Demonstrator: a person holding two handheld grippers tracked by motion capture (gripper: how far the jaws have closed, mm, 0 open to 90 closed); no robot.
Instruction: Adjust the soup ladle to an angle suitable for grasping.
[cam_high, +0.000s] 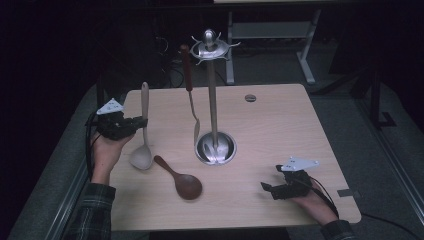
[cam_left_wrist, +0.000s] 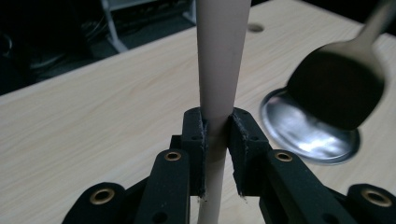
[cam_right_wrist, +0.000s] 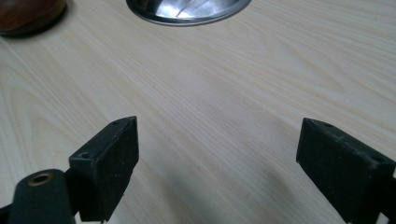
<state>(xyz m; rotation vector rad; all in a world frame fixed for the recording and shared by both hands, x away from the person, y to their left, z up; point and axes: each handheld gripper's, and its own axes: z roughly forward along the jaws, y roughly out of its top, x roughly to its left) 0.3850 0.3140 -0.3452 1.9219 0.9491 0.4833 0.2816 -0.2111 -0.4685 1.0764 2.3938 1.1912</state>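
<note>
Ben: Dark room, pale wood table (cam_high: 280, 130). What is going on?

Mia: 1 tall metal rack (cam_high: 213, 100) stands in the middle on a round shiny base (cam_high: 215, 148). 1 utensil with a dark handle (cam_high: 189, 95) hangs from a hook at its top. A brown spoon (cam_high: 181, 180) lies flat on the table near the base.

Ben: And the white ladle (cam_high: 143, 130)?

Mia: It is in the left gripper (cam_high: 131, 125), at the left side of the table. Its 2 jaws are clamped on the handle. The handle points up and the bowl hangs down, just over the table, I think.

Ben: How can you tell the grip is tight?

Mia: In the left gripper view both pads (cam_left_wrist: 200, 140) press on the ladle (cam_left_wrist: 219, 60), 1 on each side.

Ben: What about the right gripper (cam_high: 280, 189)?

Mia: It sits low near the front right of the table. Its jaws are wide apart, with bare table (cam_right_wrist: 224, 93) between them.

Ben: So what comes next?

Mia: I guess the ladle goes on a free hook of the rack. Keep the squeeze firm so it does not slip. Lift it high, keep it straight up, and go slow. The hanging utensil is in the way, so come in beside it and do not bump it. Aim the top of the handle at a hook. I cannot see a hole in that end.
</note>
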